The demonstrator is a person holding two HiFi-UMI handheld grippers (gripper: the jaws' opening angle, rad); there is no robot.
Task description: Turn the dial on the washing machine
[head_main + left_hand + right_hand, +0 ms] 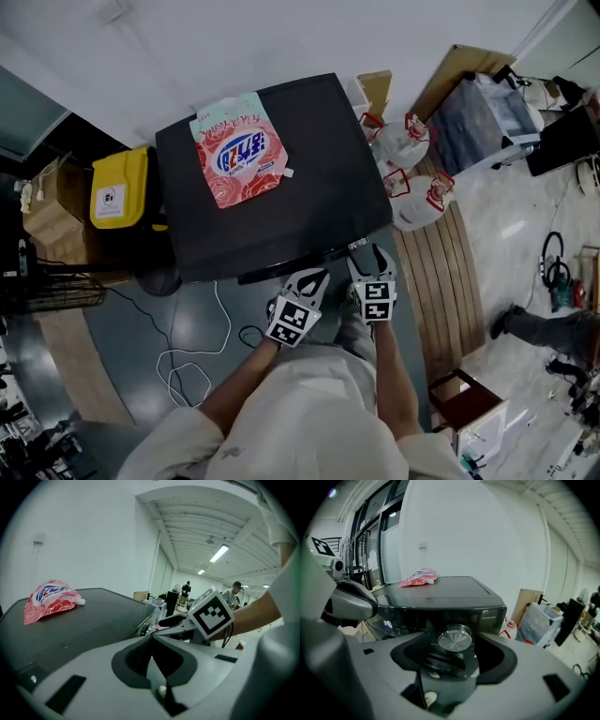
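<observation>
Jaws of right gripper are held part open on either side of dial, no pressing seen | left gripper is closed on nothing, just beside right gripper | dial is mounted on front panel of washing machine, near front right corner | red pouch is laid on lid toward rear left corner

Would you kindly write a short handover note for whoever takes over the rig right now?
Left claw: shut and empty, held beside the right one at the machine's front.
Right claw: open, with the silver dial showing between its jaws and the pads not pressing on it.
Washing machine: black, with a red pouch lying on top.
Done: the right claw is lined up on the dial. Whether the dial has been turned cannot be told.
Left: probably close on the dial and turn it.
</observation>
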